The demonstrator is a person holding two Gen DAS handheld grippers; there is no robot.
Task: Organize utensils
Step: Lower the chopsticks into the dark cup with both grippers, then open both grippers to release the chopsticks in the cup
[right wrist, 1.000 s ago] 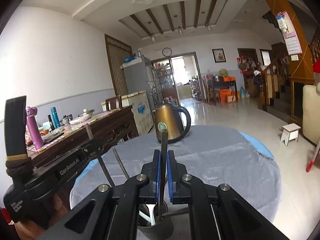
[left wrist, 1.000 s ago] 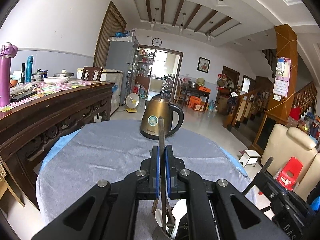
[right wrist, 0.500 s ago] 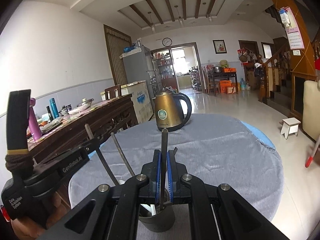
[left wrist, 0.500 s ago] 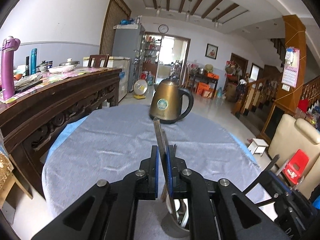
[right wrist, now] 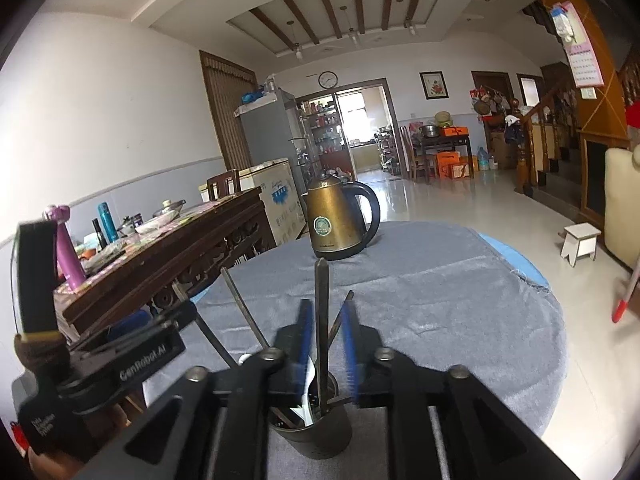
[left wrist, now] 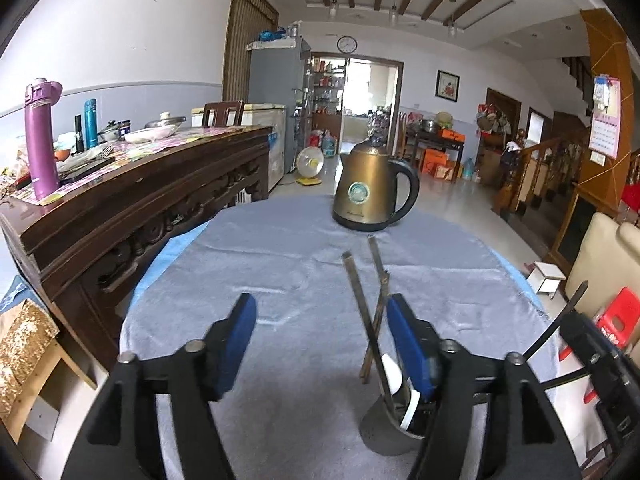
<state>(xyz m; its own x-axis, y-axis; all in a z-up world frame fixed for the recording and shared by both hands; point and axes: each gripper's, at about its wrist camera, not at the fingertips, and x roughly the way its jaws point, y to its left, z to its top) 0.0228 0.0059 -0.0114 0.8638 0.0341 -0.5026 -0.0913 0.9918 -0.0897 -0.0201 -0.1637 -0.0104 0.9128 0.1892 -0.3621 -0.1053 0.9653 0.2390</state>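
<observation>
Both grippers, left [left wrist: 322,344] and right [right wrist: 327,344], were spreading apart around loose utensil handles in a dark cylindrical metal cup [right wrist: 316,436]; a bronze kettle [right wrist: 340,220] stood beyond

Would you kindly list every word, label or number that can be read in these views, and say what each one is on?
"GenRobot.AI": side of the left gripper, seen in the right wrist view.
Second white print on that gripper's lower body: too blurred to read.
Kettle badge: too small to read.
Freezer front, blue print: unreadable.
Wall calendar: figures too small.
Clock: numerals unreadable.
</observation>
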